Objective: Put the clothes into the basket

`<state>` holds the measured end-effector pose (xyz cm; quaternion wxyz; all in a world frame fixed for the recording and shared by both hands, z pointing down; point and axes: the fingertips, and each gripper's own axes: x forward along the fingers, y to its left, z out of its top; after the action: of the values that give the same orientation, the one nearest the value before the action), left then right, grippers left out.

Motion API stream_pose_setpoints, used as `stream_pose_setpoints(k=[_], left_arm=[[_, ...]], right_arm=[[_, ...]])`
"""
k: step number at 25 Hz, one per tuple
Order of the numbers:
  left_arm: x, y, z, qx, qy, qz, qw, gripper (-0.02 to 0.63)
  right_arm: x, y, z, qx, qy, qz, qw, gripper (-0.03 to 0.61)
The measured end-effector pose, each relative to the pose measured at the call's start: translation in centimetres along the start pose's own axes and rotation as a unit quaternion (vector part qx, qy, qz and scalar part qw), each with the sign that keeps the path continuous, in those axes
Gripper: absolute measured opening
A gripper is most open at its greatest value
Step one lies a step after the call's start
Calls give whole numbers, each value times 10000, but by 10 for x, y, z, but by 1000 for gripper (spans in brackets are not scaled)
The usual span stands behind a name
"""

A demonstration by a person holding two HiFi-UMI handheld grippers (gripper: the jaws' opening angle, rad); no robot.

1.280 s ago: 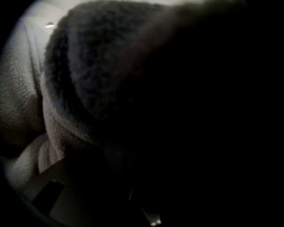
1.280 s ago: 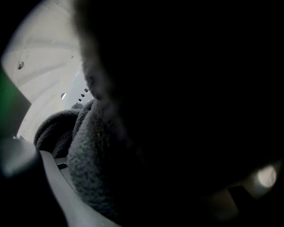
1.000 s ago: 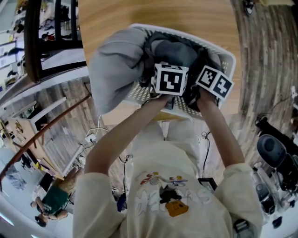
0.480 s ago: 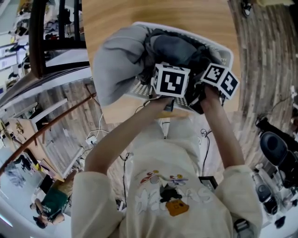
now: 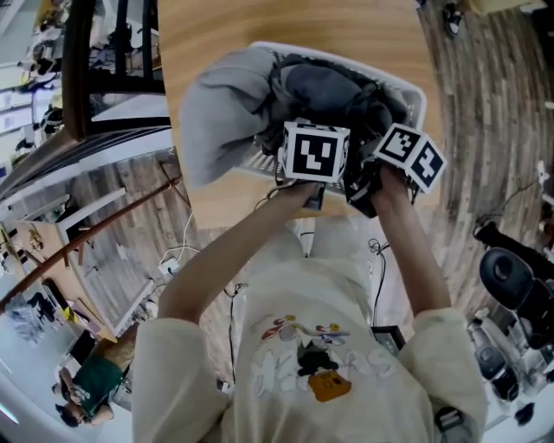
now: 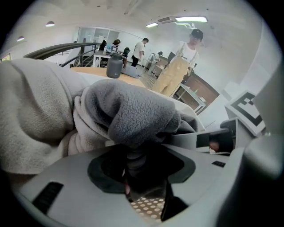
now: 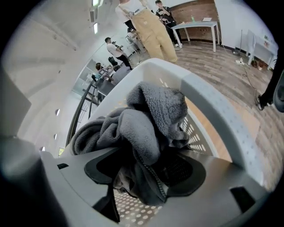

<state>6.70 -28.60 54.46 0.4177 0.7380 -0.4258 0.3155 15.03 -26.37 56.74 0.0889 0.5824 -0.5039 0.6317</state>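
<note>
A white perforated basket (image 5: 351, 67) stands on a wooden table (image 5: 286, 26). A dark grey fleece garment (image 5: 325, 86) lies heaped inside it, and a light grey garment (image 5: 216, 121) hangs over its left rim. Both grippers reach into the basket from the near side, their marker cubes side by side. My left gripper (image 6: 137, 166) is shut on a twisted fold of the dark fleece (image 6: 133, 115), with the light garment (image 6: 31, 111) bulging beside it. My right gripper (image 7: 142, 177) is shut on the same fleece (image 7: 146, 119) at its zipper edge, below the basket rim (image 7: 208, 102).
The basket sits near the table's front edge, close to the person's body. A black chair frame (image 5: 104, 52) stands to the left of the table. Cables and equipment lie on the floor around. A dark jug (image 6: 114, 66) stands on a far table, with people behind it.
Both grippers have risen a little with the dark fleece in them. The right gripper's cube has shifted right and rolled slightly. The light grey garment still hangs over the rim.
</note>
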Motion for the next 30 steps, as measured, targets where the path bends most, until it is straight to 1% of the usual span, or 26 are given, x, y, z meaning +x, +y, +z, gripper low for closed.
stream_pose_setpoints(k=[5,8,12,13,14,17,20,23,25,28,30], left_arm=[[-9,-11,-6,-90,-3,-166,9998,206],[-15,-16,-10,-25,-57,-171,9998,206],[-24,-17,-11,-122,-120,-229,9996,205],[-26,-17,-11,-140,-131,-264,9995,190],[-28,-18,-10,-159,-150,-301,9993,171],[-34,-19,-9,-208,-229,-364,9989,169],[-43,-18,-9,-261,-330,-371,9984,156],[-51,-15,-7,-317,-491,-356,9977,141],[-55,-12,-8,-343,-554,-352,9973,133],[-65,-9,-9,-406,-624,-353,9966,119],[-74,-5,-13,-437,-682,-294,9963,99]], right_arm=[[-13,8,1,37,-116,224,9997,298],[-22,10,-2,-32,-214,309,9993,296],[-34,15,-7,3,-197,486,9986,296],[-36,18,-8,1,-181,566,9982,296],[-38,21,-9,-19,-178,633,9978,296],[-43,26,-10,-131,-265,777,9965,296],[-52,36,-8,-366,-486,957,9936,291],[-57,45,-10,-552,-567,1108,9907,261],[-60,46,-13,-680,-640,1100,9895,216],[-67,50,-14,-1026,-822,1063,9856,165],[-72,56,-16,-1262,-920,1127,9813,141]])
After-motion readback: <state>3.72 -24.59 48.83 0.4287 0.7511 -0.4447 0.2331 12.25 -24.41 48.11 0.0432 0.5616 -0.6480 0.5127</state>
